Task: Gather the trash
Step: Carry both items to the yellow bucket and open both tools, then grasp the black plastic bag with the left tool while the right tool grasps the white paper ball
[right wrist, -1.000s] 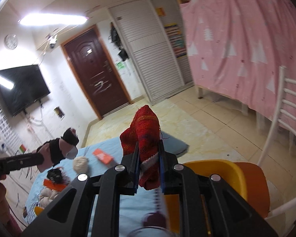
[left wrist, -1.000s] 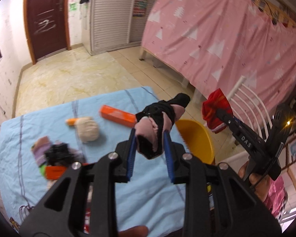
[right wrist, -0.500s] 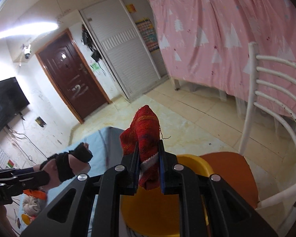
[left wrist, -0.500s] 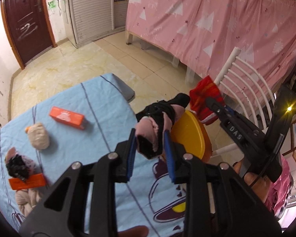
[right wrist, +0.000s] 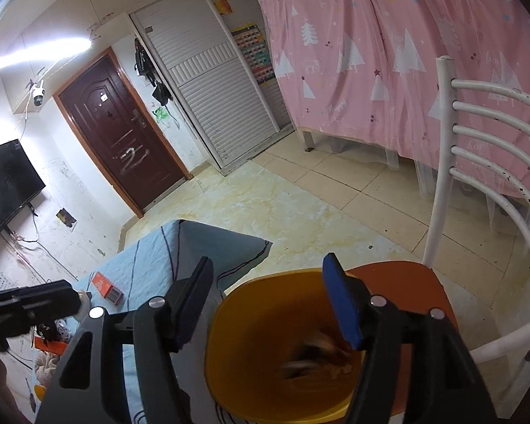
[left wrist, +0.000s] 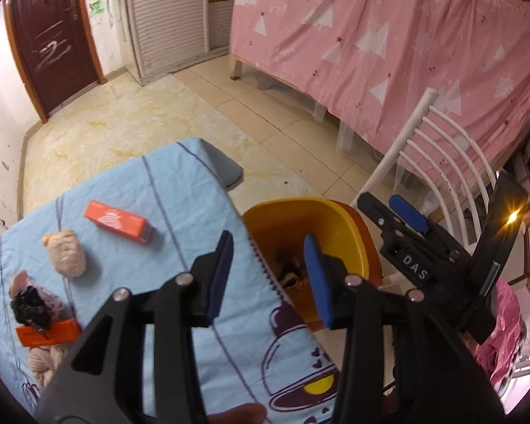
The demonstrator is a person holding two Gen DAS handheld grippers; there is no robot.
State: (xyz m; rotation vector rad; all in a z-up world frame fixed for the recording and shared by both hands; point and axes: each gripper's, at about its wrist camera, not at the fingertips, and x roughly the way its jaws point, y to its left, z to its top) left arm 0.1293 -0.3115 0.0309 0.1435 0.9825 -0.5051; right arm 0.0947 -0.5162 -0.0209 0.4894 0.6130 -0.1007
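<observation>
A yellow bin (left wrist: pixel 339 226) stands on an orange chair seat beside the table; it also shows in the right wrist view (right wrist: pixel 265 325). Dark and pink scraps (left wrist: pixel 289 272) lie in its bottom, blurred in the right wrist view (right wrist: pixel 318 353). My left gripper (left wrist: pixel 268 275) is open and empty over the table edge and the bin. My right gripper (right wrist: pixel 268 300) is open and empty above the bin; it shows in the left wrist view (left wrist: pixel 402 212). On the blue cloth lie an orange box (left wrist: pixel 118 221), a beige ball (left wrist: pixel 67 258), a black and pink bundle (left wrist: pixel 30 304) and a second orange box (left wrist: pixel 47 332).
The table (left wrist: pixel 166 190) with the blue cloth ends at the bin. A white chair back (left wrist: pixel 438 162) rises behind the bin. A pink curtained bed (left wrist: pixel 388 46) fills the right side. Tiled floor (left wrist: pixel 123 127) runs to a brown door (left wrist: pixel 49 35).
Both grippers moved over the yellow bin and opened. The black and pink sock and the red cloth left the jaws and dropped into the bin.
</observation>
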